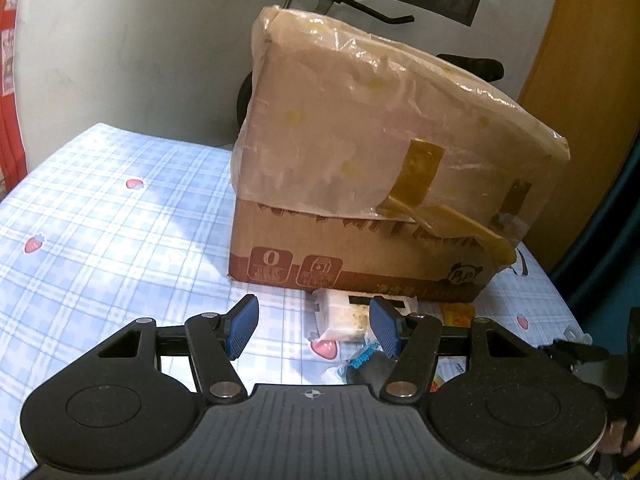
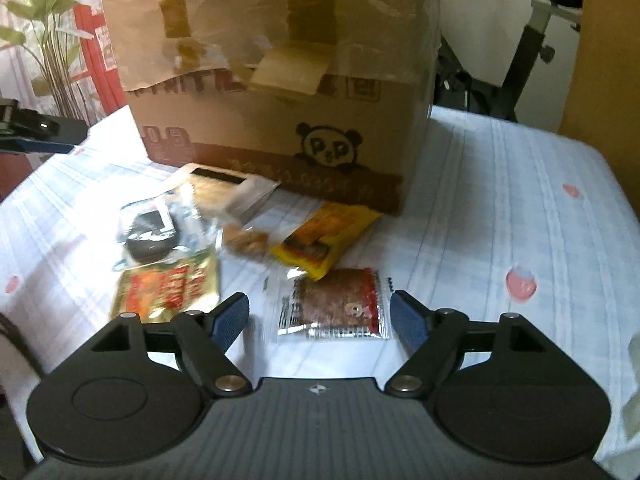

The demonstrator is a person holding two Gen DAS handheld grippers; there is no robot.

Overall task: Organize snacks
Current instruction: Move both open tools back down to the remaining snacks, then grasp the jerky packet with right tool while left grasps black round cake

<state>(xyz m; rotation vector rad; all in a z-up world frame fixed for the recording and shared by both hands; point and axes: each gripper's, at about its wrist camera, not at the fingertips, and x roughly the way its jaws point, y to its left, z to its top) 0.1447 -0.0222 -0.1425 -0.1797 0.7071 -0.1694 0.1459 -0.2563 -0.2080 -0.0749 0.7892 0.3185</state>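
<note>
A taped cardboard box (image 1: 360, 184) with a panda print stands on the checked tablecloth; it also shows in the right wrist view (image 2: 280, 92). Several snack packets lie in front of it: a brown-and-red one (image 2: 336, 308), a yellow one (image 2: 324, 240), a gold-and-red one (image 2: 168, 292), a dark one (image 2: 148, 236) and a white one (image 2: 224, 192). My right gripper (image 2: 320, 320) is open, its jaws either side of the brown-and-red packet. My left gripper (image 1: 314, 330) is open over the white packet (image 1: 348, 316); a blue-trimmed dark packet (image 1: 364, 364) lies below it.
The tablecloth (image 1: 100, 220) has strawberry prints. An exercise bike (image 2: 532, 40) stands behind the table on the right, a plant (image 2: 52, 40) and red hangings on the left. The left gripper's fingers (image 2: 40, 136) show at the left edge of the right wrist view.
</note>
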